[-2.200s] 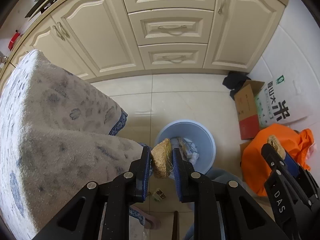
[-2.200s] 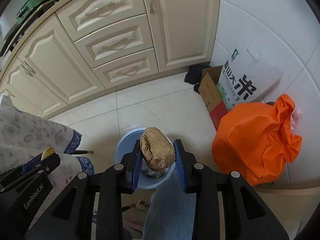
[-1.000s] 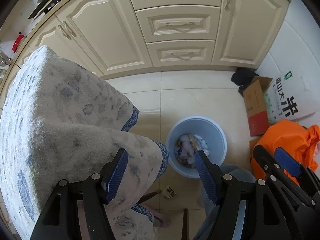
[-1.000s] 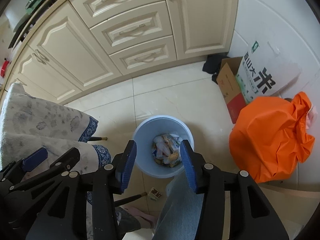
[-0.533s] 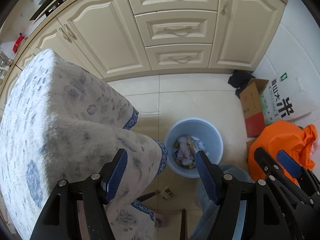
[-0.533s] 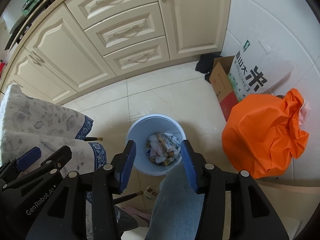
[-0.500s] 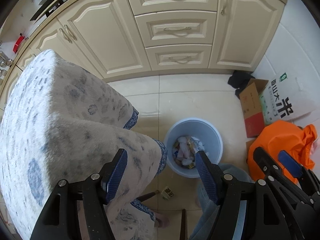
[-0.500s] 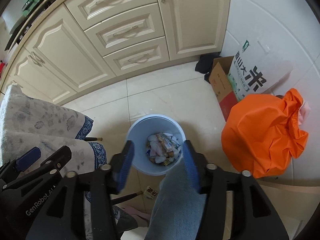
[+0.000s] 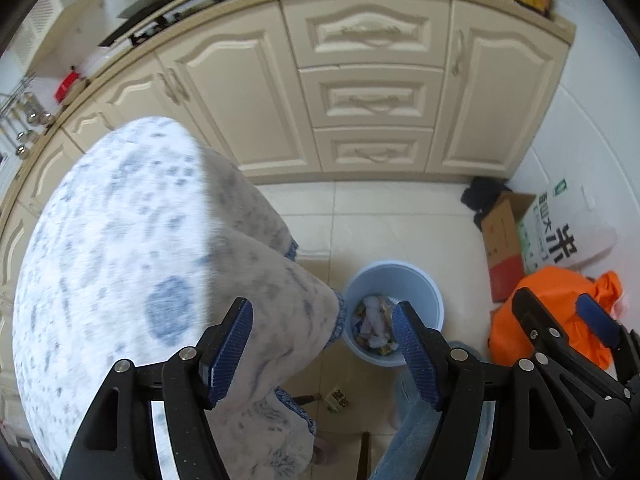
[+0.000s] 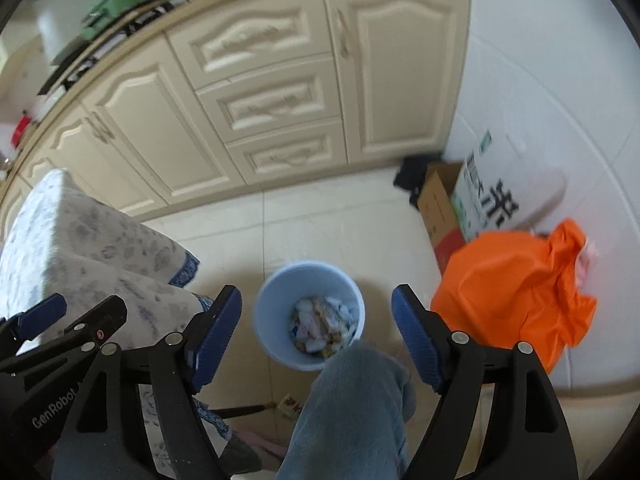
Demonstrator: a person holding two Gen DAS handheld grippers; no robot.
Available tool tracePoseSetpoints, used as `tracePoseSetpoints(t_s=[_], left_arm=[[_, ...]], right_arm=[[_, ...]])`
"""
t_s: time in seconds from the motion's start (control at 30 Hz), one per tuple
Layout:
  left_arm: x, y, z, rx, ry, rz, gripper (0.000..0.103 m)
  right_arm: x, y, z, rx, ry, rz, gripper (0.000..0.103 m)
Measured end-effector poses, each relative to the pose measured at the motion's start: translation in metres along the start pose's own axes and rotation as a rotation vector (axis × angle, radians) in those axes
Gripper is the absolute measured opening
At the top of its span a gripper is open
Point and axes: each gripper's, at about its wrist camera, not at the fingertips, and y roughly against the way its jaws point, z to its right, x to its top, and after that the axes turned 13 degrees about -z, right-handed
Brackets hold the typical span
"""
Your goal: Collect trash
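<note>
Both grippers hang empty above the blue bin (image 10: 310, 316) at lower centre: left gripper (image 9: 322, 344) and right gripper (image 10: 316, 332) jaws are opening, apart, nothing between; collected trash (image 10: 322, 326) lies inside, so both are free for more

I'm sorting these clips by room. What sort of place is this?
A home kitchen, most likely: cream cabinets with drawers run under a countertop holding a stove, and a blue trash bin stands on the tiled floor beside a sack of rice.
</note>
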Motion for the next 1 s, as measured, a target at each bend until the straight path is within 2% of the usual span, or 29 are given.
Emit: tracePoseSetpoints(t_s=[0.13, 0.2, 0.33, 0.47, 0.53, 0.63, 0.8, 0.9, 1.0], left_arm=[[-0.020, 0.034, -0.016, 0.022, 0.059, 0.053, 0.071], [-0.030, 0.052, -0.024, 0.044, 0.087, 0.084, 0.075], [-0.055, 0.092, -0.045, 0.067, 0.176, 0.146, 0.079], [-0.084, 0.132, -0.063, 0.086, 0.268, 0.210, 0.087], [-0.102, 0.153, -0.071, 0.098, 0.318, 0.249, 0.087], [-0.130, 0.183, -0.075, 0.126, 0.380, 0.300, 0.091], [-0.175, 0.219, -0.079, 0.156, 0.483, 0.360, 0.095], [-0.200, 0.236, -0.082, 0.151, 0.547, 0.388, 0.095], [-0.223, 0.252, -0.083, 0.178, 0.605, 0.431, 0.095]], right_arm=[[0.002, 0.027, -0.013, 0.029, 0.065, 0.092, 0.088], [0.004, 0.042, -0.024, 0.042, 0.107, 0.137, 0.088], [0.003, 0.067, -0.042, 0.086, 0.193, 0.181, 0.090], [-0.007, 0.099, -0.061, 0.128, 0.275, 0.258, 0.094], [-0.012, 0.116, -0.071, 0.142, 0.315, 0.292, 0.096], [-0.018, 0.135, -0.082, 0.175, 0.356, 0.325, 0.101], [-0.024, 0.157, -0.089, 0.242, 0.382, 0.346, 0.103], [-0.032, 0.172, -0.094, 0.233, 0.405, 0.377, 0.103], [-0.041, 0.187, -0.097, 0.237, 0.434, 0.422, 0.103]])
